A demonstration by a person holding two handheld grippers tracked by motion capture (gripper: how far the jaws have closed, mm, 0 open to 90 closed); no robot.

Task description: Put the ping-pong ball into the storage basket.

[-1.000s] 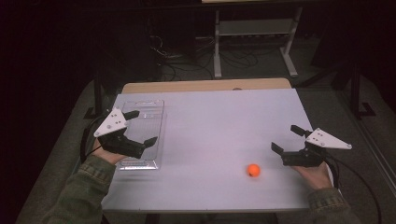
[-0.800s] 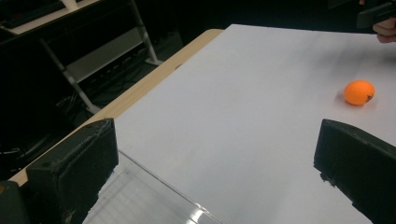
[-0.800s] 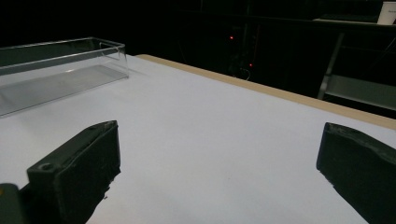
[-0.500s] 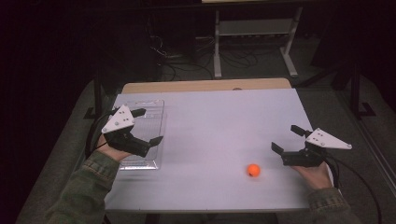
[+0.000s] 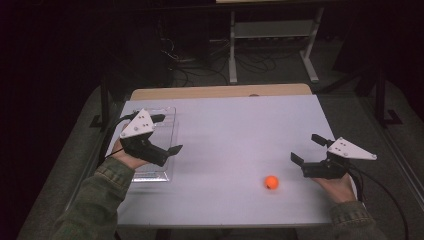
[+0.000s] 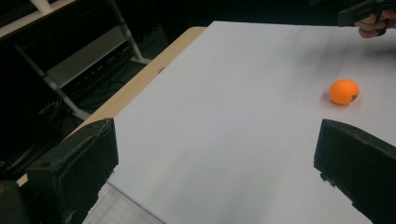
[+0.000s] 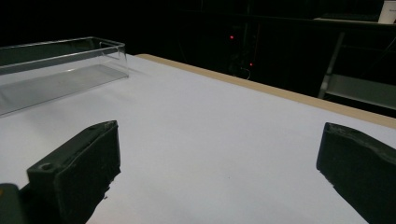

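Observation:
A small orange ball (image 5: 271, 182) lies on the white table top (image 5: 235, 130), near the front right. It also appears in the left gripper view as the orange ball (image 6: 343, 91), far ahead and right of the jaws. My left gripper (image 5: 167, 134) is open and hovers over the right edge of a clear plastic tray (image 5: 150, 172), pointing toward the ball. My right gripper (image 5: 306, 149) is open and empty, just right of the ball and pointing left. In their own views, the left gripper (image 6: 217, 186) and right gripper (image 7: 219, 177) have jaws spread wide with nothing between them.
The clear tray (image 7: 60, 65) sits at the table's left side, long and shallow. A wooden strip (image 5: 220, 92) borders the table's far edge. Beyond it stands a metal shelf frame (image 5: 272, 35) with cables on the dark floor. The other hand with its gripper (image 6: 369, 11) shows top right.
My left gripper has shifted right and a little nearer, from the tray's left side to its right edge. The right gripper and the ball have stayed put.

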